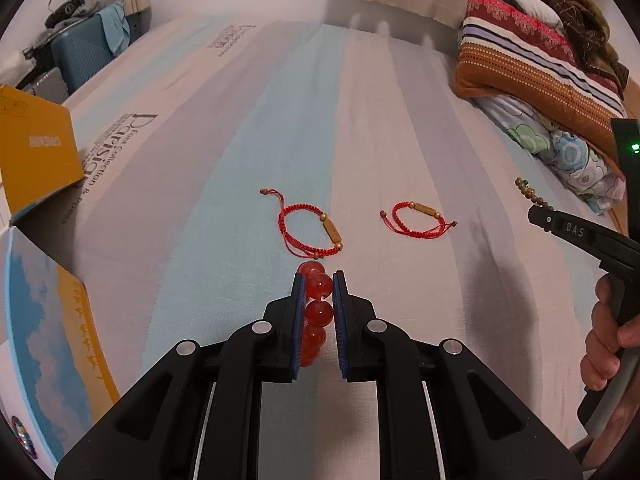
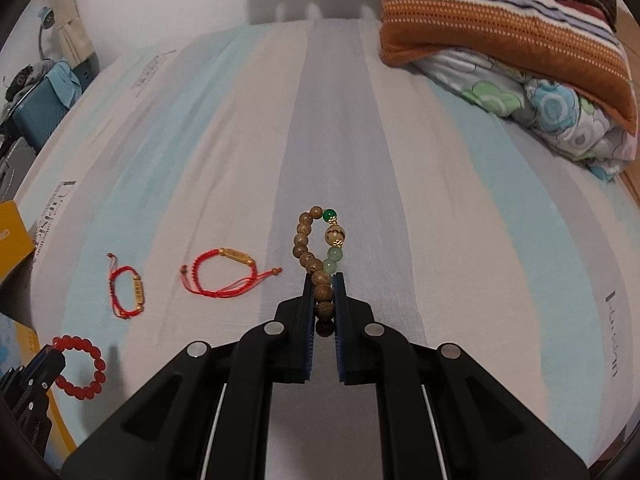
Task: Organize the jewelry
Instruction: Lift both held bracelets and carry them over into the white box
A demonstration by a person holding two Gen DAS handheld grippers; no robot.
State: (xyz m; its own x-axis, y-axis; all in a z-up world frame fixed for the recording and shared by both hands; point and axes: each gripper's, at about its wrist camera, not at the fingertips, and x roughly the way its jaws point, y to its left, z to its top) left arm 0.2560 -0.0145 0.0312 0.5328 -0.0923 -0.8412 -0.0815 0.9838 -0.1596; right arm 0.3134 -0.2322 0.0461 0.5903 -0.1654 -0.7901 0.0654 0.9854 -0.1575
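Observation:
My left gripper (image 1: 319, 280) is shut on a red bead bracelet (image 1: 318, 312); the same bracelet (image 2: 80, 368) shows in the right wrist view, hanging from the left gripper (image 2: 56, 354) above the bed. My right gripper (image 2: 323, 280) is shut on a brown wooden bead bracelet (image 2: 316, 256) with green beads, also seen at the far right of the left wrist view (image 1: 532, 196). Two red cord bracelets with gold tubes lie flat on the striped sheet: one (image 1: 310, 232) (image 2: 128, 292) just ahead of the left gripper, the other (image 1: 418, 220) (image 2: 224, 272) to its right.
A yellow and blue box (image 1: 36, 152) with its lid (image 1: 52, 340) stands at the left bed edge. Folded blankets and a striped pillow (image 1: 540, 64) (image 2: 512, 32) lie at the far right. A blue suitcase (image 1: 88, 48) stands beyond the bed on the left.

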